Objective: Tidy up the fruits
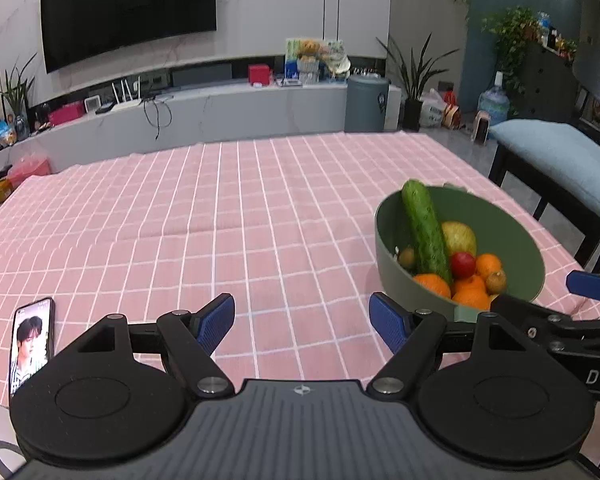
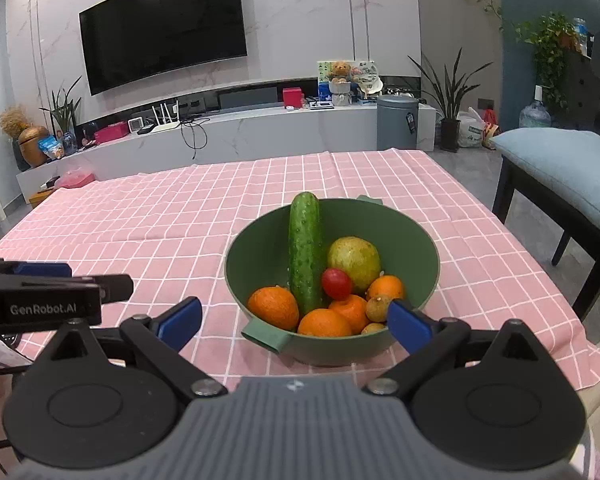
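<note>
A green bowl (image 2: 428,256) stands on the pink checked tablecloth and holds a cucumber (image 2: 306,252), a yellow-green pear (image 2: 354,258), a small red fruit (image 2: 336,283), several oranges (image 2: 274,307) and small brown fruits (image 2: 378,308). The bowl also shows in the left wrist view (image 1: 516,240), at the right. My right gripper (image 2: 296,322) is open and empty, just in front of the bowl's near rim. My left gripper (image 1: 302,322) is open and empty over bare cloth, left of the bowl.
A phone (image 1: 31,344) with a lit screen lies on the cloth at the near left. A bench with a blue cushion (image 2: 560,168) stands by the table's right edge. A TV wall and low counter lie beyond the far edge.
</note>
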`<state>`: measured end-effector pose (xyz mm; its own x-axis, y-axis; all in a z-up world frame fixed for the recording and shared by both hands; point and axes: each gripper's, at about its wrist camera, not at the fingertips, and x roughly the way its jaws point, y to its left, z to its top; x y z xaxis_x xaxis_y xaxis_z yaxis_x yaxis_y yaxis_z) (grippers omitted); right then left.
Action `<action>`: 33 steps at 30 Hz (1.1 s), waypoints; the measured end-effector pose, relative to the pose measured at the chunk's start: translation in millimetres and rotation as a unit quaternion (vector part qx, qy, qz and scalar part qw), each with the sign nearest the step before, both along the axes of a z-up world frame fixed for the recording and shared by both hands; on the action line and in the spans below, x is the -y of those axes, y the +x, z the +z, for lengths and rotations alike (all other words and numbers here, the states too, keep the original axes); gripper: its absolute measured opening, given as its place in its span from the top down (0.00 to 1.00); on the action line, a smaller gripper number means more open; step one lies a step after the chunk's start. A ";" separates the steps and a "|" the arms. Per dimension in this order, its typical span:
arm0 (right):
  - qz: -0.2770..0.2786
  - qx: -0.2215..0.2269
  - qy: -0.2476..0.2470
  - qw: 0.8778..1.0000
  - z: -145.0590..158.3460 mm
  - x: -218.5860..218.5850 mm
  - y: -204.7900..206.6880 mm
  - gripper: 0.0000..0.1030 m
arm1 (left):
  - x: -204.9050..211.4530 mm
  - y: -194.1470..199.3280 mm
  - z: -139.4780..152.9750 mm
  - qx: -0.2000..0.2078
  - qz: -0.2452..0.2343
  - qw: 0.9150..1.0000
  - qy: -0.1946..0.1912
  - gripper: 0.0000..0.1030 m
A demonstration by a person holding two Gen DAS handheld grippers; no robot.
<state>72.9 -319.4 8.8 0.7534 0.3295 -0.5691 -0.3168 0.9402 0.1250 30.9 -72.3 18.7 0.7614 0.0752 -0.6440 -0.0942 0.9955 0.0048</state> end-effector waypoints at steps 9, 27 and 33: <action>0.003 -0.001 -0.004 1.000 -2.0 -1.7 -1.0 0.08 | -2.0 -3.6 -1.2 -0.005 0.003 1.000 0.005 0.13; 0.010 0.004 0.000 1.000 -2.4 -1.7 -2.2 0.08 | -1.0 -2.3 0.2 -0.006 0.002 1.000 0.005 0.13; 0.013 0.002 0.004 1.000 -2.0 -1.3 -2.3 0.08 | -1.8 -2.3 0.2 -0.006 0.002 1.000 0.005 0.13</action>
